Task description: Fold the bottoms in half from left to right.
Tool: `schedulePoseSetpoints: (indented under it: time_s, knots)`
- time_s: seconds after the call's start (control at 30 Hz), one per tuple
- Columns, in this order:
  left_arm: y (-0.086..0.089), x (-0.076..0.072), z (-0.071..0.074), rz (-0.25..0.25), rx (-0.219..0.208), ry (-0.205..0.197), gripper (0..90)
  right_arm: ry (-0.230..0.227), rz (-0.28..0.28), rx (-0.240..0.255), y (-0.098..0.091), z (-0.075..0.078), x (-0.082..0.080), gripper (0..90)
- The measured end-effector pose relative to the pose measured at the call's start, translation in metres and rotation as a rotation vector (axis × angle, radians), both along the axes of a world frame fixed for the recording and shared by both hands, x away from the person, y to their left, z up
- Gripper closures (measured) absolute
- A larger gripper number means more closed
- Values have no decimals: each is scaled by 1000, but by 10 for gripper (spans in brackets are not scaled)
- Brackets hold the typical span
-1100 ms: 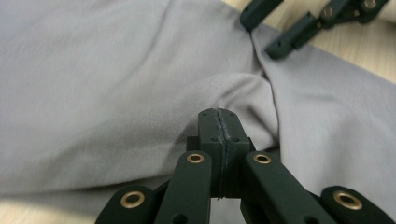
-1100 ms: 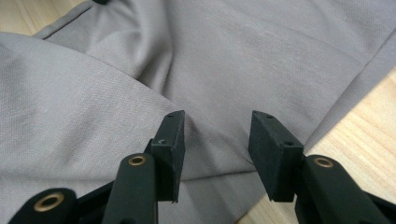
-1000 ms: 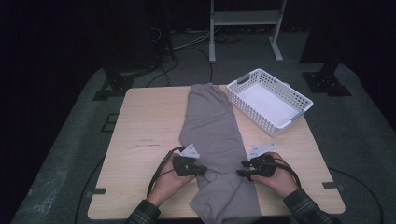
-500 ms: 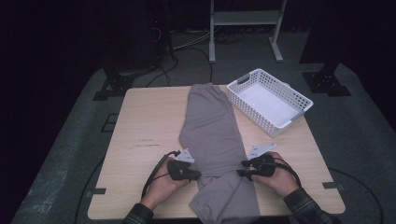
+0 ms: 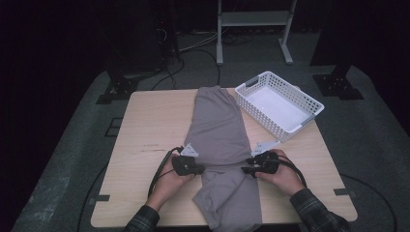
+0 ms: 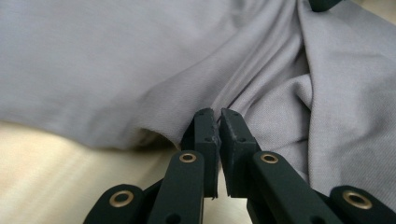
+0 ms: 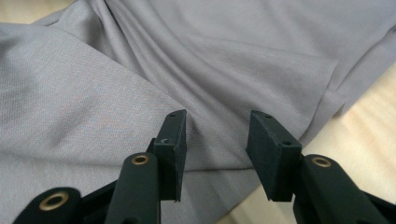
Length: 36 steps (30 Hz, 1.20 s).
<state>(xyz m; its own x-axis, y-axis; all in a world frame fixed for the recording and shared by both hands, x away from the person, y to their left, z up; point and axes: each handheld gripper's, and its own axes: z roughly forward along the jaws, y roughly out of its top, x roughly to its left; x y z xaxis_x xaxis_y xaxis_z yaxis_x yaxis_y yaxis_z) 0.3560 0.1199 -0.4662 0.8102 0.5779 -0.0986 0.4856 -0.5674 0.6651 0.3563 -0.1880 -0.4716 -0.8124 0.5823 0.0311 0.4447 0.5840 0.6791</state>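
Left tongs [image 5: 197, 168]: at the left edge of the grey garment [image 5: 220, 145]; in the left gripper view the jaws are closed almost flush, and a ridge of fabric runs up to their tips, so they appear to pinch a thin fold of the hem.
Garment: long grey trousers-like piece lying lengthwise down the wooden counter [image 5: 145, 130], stretching away from both tongs toward the far edge; the near part is bunched between the two tongs and hangs toward the person.
Right tongs [image 5: 245, 169]: at the garment's right edge, directly across from the left tongs; jaws stand partly apart over the cloth and grip nothing, with a folded edge lying just beyond their tips.
Basket [image 5: 309, 104]: white, empty, beyond the right tongs and well apart from them, touching the garment's far right side.
Doing the step well: likely a fold; the right tongs should slide onto the edge and close on all layers before either hand lifts, keeping both hands level so the cloth stays flat.
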Motion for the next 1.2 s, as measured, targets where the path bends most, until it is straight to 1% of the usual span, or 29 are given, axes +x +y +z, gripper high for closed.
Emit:
schedulePoseSetpoints:
  time_s: [0.13, 0.2, 0.23, 0.3, 0.4, 0.47, 0.5, 0.57, 0.6, 0.63, 0.7, 0.77, 0.8, 0.83, 0.9, 0.93, 0.97, 1.03, 1.2]
  knots:
    - [2, 14, 0, 33, 4, -10, 851, -4, -11, -3, 4, 0, 15, 560]
    - [3, 21, 1, 45, 12, -19, 850, -13, -21, 12, 6, -1, 22, 561]
    - [3, 24, 0, 55, 12, -25, 850, -16, -19, 11, 7, -1, 26, 561]
    - [3, 29, 1, 69, 20, -33, 848, -13, -35, 13, 9, -1, 34, 561]
    - [3, 38, 1, 92, 44, -63, 843, -20, -52, 17, 13, -2, 45, 561]
    - [4, 43, 0, 112, 40, -73, 841, -24, -64, 21, 15, -2, 52, 560]
    - [5, 45, 0, 122, 32, -72, 840, -30, -68, 24, 16, -3, 56, 560]
    - [7, 47, -1, 136, 4, -61, 829, -31, -81, 31, 17, -3, 59, 559]
    - [7, 46, -1, 135, -8, -57, 803, -30, -84, 34, 17, -3, 60, 556]
    - [9, 45, -1, 135, -24, -44, 769, -28, -87, 33, 17, -3, 60, 540]
    - [12, 43, 1, 136, -59, -37, 708, 1, -96, 48, 14, -1, 58, 515]
    - [15, 39, 5, 131, -80, -33, 652, -7, -103, 54, 12, 2, 53, 502]
    - [16, 36, 8, 122, -83, -37, 619, -20, -103, 61, 10, 5, 49, 510]
    - [17, 33, 10, 112, -78, -41, 587, -25, -102, 69, 9, 7, 45, 509]
    - [22, 26, 14, 105, -92, -59, 540, -40, -80, 62, 8, 13, 37, 506]
    - [25, 23, 16, 103, -98, -65, 526, -47, -71, 65, 7, 17, 32, 507]
    - [28, 19, 17, 101, -93, -73, 507, -50, -62, 76, 7, 20, 28, 507]
    - [35, 13, 18, 96, -91, -92, 478, -51, -43, 90, 8, 26, 20, 508]
    - [53, -4, 15, 104, -73, -94, 399, -37, 3, 114, 14, 33, 3, 504]
